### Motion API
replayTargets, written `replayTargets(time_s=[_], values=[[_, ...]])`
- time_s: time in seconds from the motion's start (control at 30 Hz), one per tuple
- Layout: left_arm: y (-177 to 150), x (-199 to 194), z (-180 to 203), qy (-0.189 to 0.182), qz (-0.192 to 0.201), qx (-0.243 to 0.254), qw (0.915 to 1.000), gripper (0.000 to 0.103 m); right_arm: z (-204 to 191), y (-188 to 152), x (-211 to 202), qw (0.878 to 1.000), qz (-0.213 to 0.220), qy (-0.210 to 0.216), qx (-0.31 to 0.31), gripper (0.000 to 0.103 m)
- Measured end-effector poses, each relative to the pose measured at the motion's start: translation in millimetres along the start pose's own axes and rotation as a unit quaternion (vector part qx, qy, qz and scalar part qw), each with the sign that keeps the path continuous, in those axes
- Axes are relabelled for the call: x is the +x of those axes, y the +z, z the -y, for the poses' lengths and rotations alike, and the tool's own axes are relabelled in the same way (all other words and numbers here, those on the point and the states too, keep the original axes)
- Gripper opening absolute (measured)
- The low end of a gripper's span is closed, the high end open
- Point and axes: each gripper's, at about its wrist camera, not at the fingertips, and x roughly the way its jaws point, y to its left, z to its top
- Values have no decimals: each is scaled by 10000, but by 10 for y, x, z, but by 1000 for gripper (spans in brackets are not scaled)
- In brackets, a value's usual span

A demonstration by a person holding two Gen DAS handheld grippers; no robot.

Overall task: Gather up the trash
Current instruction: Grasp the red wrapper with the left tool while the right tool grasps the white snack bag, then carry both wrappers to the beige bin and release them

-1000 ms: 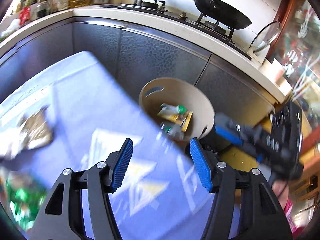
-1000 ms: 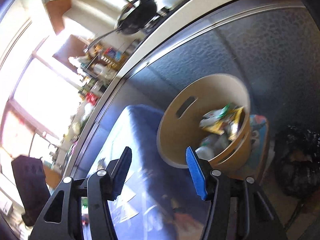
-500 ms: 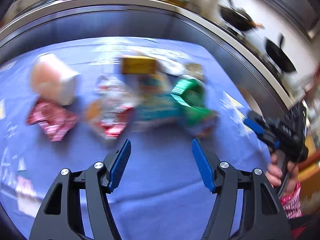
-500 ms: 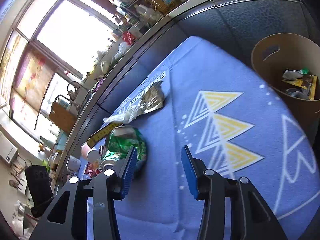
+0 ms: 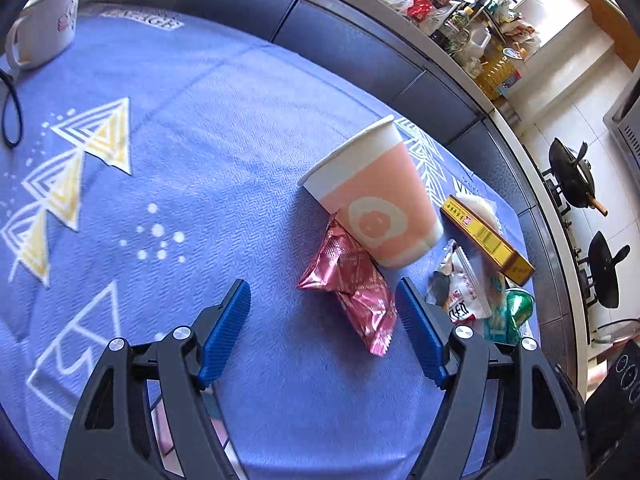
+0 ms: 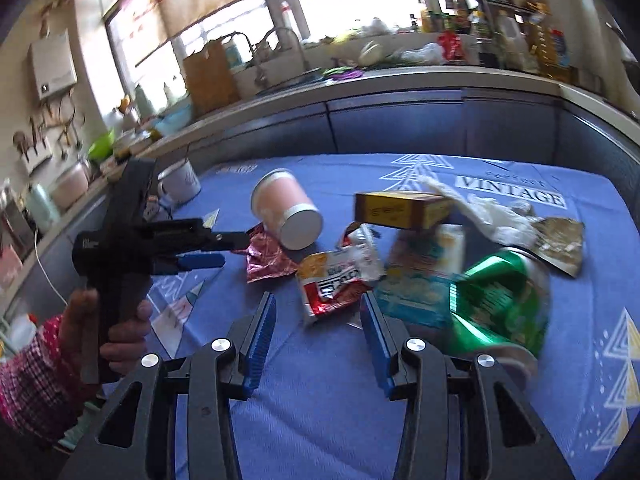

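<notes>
Trash lies on the blue tablecloth (image 5: 200, 200). A pink paper cup (image 5: 372, 204) (image 6: 288, 210) is on its side, with a pink foil wrapper (image 5: 352, 284) (image 6: 264, 260) against it. My left gripper (image 5: 322, 296) (image 6: 230, 248) hovers over that wrapper, its jaws opening, pads clear of it. My right gripper (image 6: 318, 304) is open just short of a red-and-white wrapper (image 6: 336, 276) (image 5: 460, 292). To the right lie a teal packet (image 6: 416, 280), a green bag (image 6: 500, 300), a yellow box (image 6: 400, 210) (image 5: 486, 240), white tissue (image 6: 492, 212) and a gold wrapper (image 6: 560, 240).
A white mug (image 5: 44, 24) (image 6: 180, 184) and a black cable (image 5: 10, 112) sit at the table's far left. A hand (image 6: 120, 332) in a pink checked sleeve holds the left gripper. Grey cabinets and a cluttered counter (image 6: 400, 76) run behind the table.
Both views have swung away from the tan bin to the trash pile on the table. My left jaws have widened; my right jaws have narrowed a little.
</notes>
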Motion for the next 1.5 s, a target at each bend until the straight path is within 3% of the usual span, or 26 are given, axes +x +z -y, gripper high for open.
replayTargets(time_s=[0.2,0.3,0.33,0.37,0.4,0.47,0.57,0.77,1.0,1.23,1.37,1.5], values=[[-19,4,110,48,101,285,9995,68,-370,41,699,9882,-676,-787,-1123,43],[-57,61,175,247,141,498,9984,47,-342,17,858,9839,-875,-1037,-1163,42],[-67,86,180,258,92,527,9982,34,-315,1,880,9836,-910,-1073,-1127,38],[-76,85,192,362,148,573,9976,25,-297,-24,905,9827,-934,-1145,-1116,29],[-80,98,197,369,105,599,9975,19,-283,-33,892,9839,-870,-1120,-1086,8],[-113,86,186,313,32,590,9978,4,-254,-55,835,9859,-833,-1095,-957,5],[-210,-10,157,173,-10,531,9984,3,-229,-94,618,9925,-602,-831,-660,4],[-573,-375,183,-593,-123,641,9961,4,-258,-216,-74,9994,129,136,-300,4],[-783,-500,842,-980,-341,1406,9846,4,150,-364,-647,9965,703,189,404,4],[-893,-94,1967,-1240,-739,2393,9602,4,949,-521,-1250,9815,1324,-613,1237,4],[-1004,291,2634,-1382,-1019,2927,9407,4,1613,-778,-1618,9596,1517,-1178,2058,4],[-1104,688,3228,-1520,-1279,3272,9238,4,2274,-1089,-1968,9282,1707,-1724,2821,4]])
